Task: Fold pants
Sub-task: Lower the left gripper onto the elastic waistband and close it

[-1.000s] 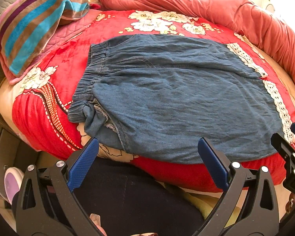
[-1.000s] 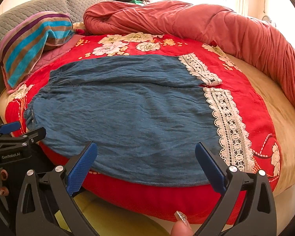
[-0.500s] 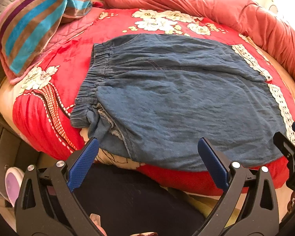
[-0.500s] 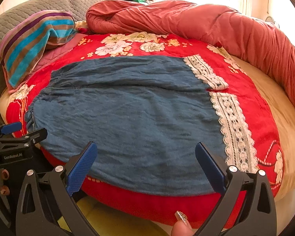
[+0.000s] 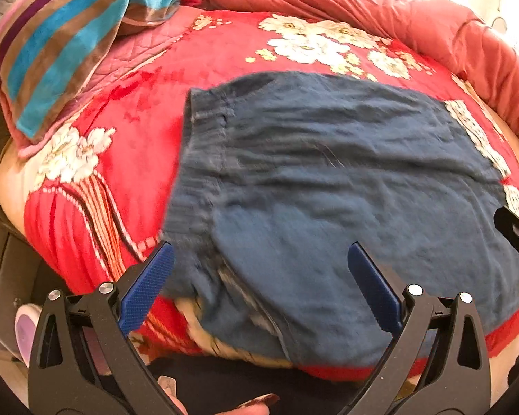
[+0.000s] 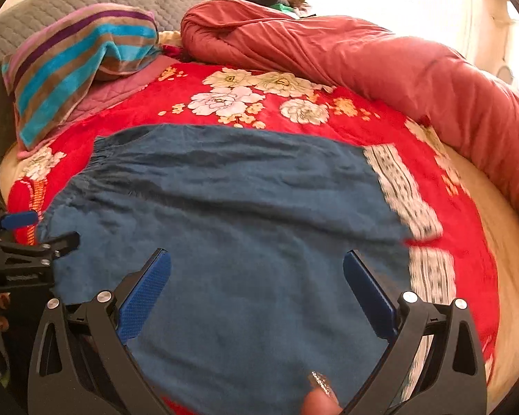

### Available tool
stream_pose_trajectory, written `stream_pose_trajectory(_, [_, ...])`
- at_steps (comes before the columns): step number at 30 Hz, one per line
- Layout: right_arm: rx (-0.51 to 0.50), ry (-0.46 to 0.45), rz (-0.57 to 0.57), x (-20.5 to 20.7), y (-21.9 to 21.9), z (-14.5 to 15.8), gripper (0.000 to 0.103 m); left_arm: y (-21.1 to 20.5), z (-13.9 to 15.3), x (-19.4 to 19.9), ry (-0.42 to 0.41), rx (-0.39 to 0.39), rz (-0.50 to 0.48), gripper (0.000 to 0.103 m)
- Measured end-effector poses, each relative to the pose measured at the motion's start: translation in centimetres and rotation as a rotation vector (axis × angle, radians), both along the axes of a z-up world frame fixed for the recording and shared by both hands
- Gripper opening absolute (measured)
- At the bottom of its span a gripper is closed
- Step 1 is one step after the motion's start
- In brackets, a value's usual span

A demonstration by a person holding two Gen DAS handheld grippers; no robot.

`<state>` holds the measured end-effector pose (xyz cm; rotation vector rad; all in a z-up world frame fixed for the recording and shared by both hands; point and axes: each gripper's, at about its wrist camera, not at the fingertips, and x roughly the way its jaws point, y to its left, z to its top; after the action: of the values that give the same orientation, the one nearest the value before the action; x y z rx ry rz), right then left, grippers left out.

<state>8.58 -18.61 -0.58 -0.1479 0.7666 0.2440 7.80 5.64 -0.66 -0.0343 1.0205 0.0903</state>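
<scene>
While both grippers hang over the near edge of the bed, the blue denim pants [image 5: 346,186] lie spread flat across the red floral blanket [image 5: 148,110], their gathered elastic waistband [image 5: 204,159] toward the left and the legs running to the right, where each ends in a band of white lace trim [image 6: 403,190]. From the left wrist camera, the left gripper [image 5: 259,287] has its jaws spread wide with nothing between them, its blue-padded fingers [image 5: 145,290] framing the near waist corner of the pants, where the fabric bunches and hangs a little over the blanket's edge; whether the pads touch the cloth cannot be told through the motion blur. From the right wrist camera, the right gripper [image 6: 257,290] is likewise spread wide and holding nothing, set above the near part of the pants with the lace hems just to its right. A fingertip with a glittery nail [image 6: 320,389] shows at the bottom of that view between the black gripper arms. Each gripper appears at the edge of the other's view, the right one at the far right of the left camera and the left one at the far left of the right camera. Beyond the pants, a striped towel [image 6: 76,69] in teal, brown and purple is draped over a pink quilted pillow [image 6: 117,93] at the head of the bed, before a grey quilted headboard [image 6: 86,3], and a rolled rust-red comforter [image 6: 363,55] curves along the far and right sides.
</scene>
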Motion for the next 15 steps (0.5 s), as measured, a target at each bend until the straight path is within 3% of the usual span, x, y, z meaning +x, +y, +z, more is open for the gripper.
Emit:
stream_pose_trajectory(12, [-0.06,-0.006,0.157,10.7,5.6,-0.1,0.099,5.7,0.0,8.6,0.028,-0.021,0.044,0.095])
stream_pose_trajectory(15, [-0.093,0.029,0.155,13.4,6.7,-0.9,0.099,6.4,0.1,10.1,0.021,0.014,0.036,0.095])
